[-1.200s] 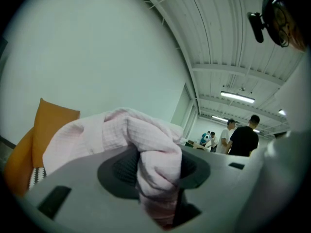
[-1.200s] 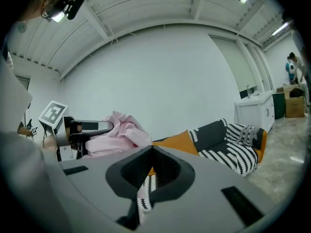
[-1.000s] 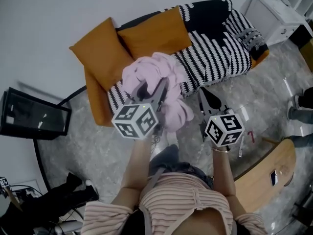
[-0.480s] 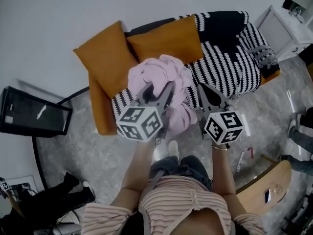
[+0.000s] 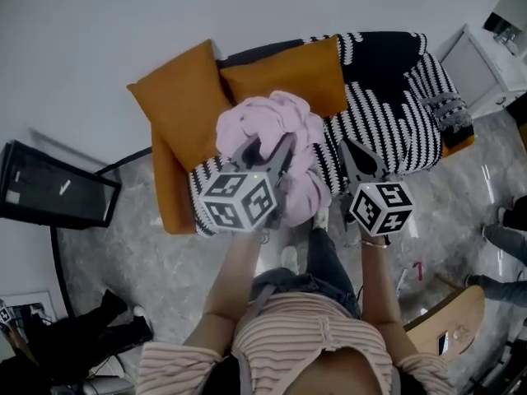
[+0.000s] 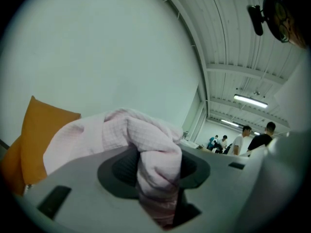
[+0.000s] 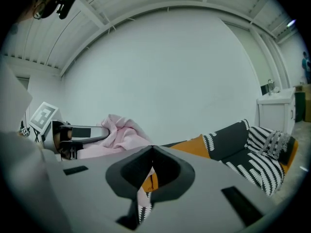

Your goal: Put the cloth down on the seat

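Note:
A bunched pink cloth (image 5: 272, 130) hangs in front of me, and my left gripper (image 5: 265, 151) is shut on it. In the left gripper view the cloth (image 6: 146, 144) fills the gap between the jaws and drapes over them. My right gripper (image 5: 352, 151) is beside it to the right, shut with nothing in it; its tips (image 7: 152, 148) meet. Ahead is the sofa, its seat covered by a black-and-white striped throw (image 5: 387, 113), with two orange cushions (image 5: 177, 97) at its left end. The cloth is held over the seat's front left part, apart from it.
A black screen (image 5: 53, 196) leans by the wall at the left. A white cabinet (image 5: 482, 64) stands right of the sofa. A wooden tabletop (image 5: 449, 319) is at the lower right, and someone's shoes (image 5: 506, 241) are on the marble floor. People stand far off (image 6: 243, 140).
Both grippers have come closer to the sofa, the cloth still in the left one. The sofa now lies nearer under them and the person's leg has stepped forward.

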Available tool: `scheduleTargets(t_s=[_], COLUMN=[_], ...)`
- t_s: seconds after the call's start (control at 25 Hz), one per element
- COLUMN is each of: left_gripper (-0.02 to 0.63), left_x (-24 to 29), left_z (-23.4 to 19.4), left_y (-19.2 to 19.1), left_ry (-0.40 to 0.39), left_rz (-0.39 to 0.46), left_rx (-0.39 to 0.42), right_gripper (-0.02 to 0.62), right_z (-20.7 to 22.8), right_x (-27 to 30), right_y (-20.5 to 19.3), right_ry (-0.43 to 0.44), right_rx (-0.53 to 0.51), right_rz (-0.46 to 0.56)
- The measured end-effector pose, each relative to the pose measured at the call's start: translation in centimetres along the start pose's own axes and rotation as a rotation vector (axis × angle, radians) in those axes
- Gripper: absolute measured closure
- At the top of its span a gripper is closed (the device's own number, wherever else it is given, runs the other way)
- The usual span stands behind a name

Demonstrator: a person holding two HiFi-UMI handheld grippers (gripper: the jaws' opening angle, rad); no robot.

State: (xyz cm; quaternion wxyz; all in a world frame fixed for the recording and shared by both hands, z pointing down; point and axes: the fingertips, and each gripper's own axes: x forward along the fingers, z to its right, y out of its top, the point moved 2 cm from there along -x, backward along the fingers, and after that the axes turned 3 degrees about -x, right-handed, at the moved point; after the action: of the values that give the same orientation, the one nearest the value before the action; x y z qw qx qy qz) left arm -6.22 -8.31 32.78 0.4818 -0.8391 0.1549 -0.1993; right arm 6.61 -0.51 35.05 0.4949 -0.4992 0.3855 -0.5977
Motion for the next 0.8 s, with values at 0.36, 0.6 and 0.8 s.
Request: scheduleTargets(t_s=[0.36,0.6,0.8], left_gripper=[0.433,0.433,0.433], left_x=[5.3,11.2,15.2], left_z=[-3.6,-6.2,-7.7], left_y=[2.4,4.5,5.6], left_ry=[0.06,0.129,0.154], left_rz=[0.036,0.052,0.062], left_rx=[-0.038,-0.08,-0.115], right_gripper=[0.588,0.588,0.588], right_z=[3.7,8.4,11.1], right_x=[6.9,12.8,16.1], right_y=[2.0,3.6,3.9], right_ry=[0.061,0.113,0.154], right_rx=[-0.018,-0.025,-0.046], right_rz=[-0.017,-0.066,-0.098])
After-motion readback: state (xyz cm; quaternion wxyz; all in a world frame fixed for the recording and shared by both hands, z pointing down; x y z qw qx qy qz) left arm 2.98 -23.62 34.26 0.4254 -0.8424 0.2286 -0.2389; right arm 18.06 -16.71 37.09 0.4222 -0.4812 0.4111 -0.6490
